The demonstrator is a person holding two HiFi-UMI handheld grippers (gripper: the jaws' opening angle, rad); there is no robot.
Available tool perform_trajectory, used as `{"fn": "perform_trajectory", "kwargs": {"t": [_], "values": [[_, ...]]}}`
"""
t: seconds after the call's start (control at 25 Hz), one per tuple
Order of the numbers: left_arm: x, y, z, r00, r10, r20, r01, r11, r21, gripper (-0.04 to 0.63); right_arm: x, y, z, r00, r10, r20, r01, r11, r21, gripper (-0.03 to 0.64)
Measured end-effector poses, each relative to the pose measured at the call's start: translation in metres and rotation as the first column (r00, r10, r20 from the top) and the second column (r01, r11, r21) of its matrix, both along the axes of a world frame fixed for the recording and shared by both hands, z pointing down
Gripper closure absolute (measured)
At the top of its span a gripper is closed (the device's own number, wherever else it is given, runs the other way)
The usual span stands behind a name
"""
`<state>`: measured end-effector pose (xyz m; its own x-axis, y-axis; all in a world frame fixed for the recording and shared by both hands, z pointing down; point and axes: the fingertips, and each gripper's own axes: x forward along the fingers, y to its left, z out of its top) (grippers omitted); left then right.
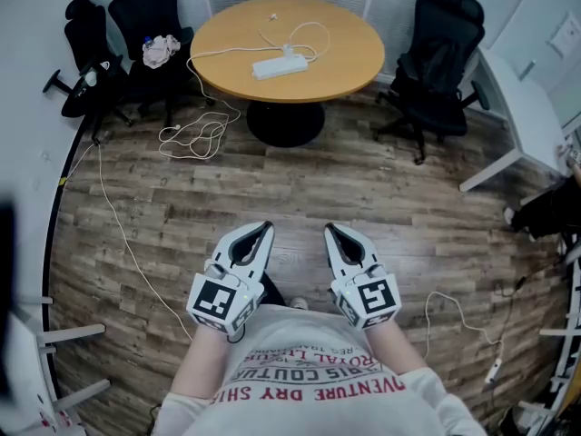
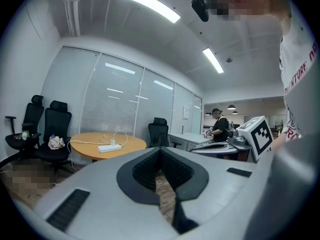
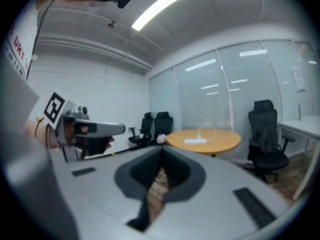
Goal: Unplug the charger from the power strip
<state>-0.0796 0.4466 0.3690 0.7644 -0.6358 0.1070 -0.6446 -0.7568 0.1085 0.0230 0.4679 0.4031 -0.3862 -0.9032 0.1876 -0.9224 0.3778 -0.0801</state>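
Fingers [image 1: 247,251] of the left gripper [image 1: 264,229] and right gripper [image 1: 330,231] are pressed together and empty. In the head view they are side by side, low over the wood floor [image 1: 363,198]. Well ahead, a round table [image 1: 345,62] carries the white power strip [image 1: 280,65], with the charger [image 1: 289,51] plugged into it.

Left gripper view: the tips meet with nothing between them, and the power strip lies far off on the table.

Right gripper view: the tips likewise meet and hold nothing. The table and power strip sit far beyond, with a black chair [image 3: 265,134] beside them.
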Motion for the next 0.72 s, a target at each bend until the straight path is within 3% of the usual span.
{"fn": "perform_trajectory", "kwargs": {"t": [0.24, 0.72], "values": [[-0.014, -0.053, 0.004, 1.0, 0.015, -0.01, -0.015, 1.0, -0.016, 0.561, -0.008, -0.051, 0.011, 0.999, 0.034, 0.001, -0.034, 0.998, -0.052, 0.588], [-0.062, -0.211, -0.011, 0.996, 0.079, -0.036, -0.079, 0.997, -0.012, 0.561, -0.034, -0.199, -0.001, 0.982, 0.189, 0.02, -0.186, 0.978, -0.097, 0.588]]}}
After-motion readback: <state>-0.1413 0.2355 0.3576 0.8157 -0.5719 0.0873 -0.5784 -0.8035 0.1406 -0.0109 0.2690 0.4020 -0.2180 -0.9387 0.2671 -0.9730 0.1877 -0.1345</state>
